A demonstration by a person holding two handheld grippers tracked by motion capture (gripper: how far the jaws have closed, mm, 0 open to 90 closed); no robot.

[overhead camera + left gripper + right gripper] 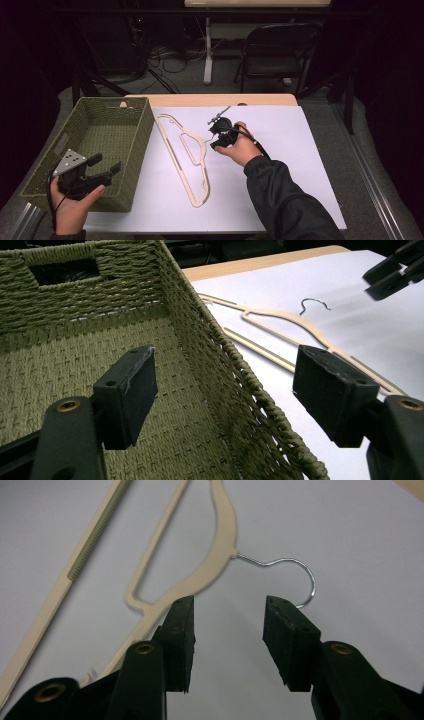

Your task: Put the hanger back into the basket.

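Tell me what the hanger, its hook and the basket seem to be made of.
Hanger: likely plastic, cream, matte, with a thin moulded-looking frame and a ribbed bar. Hook: bare metal wire, thin and silvery with a glint. Basket: woven olive-green cord or fibre, coarse and matte, with a braided rim.

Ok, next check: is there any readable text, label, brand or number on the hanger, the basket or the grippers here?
None can be read: the cream hanger, the green woven basket, the white sheet, the left gripper and the right gripper all show plain, unmarked surfaces.
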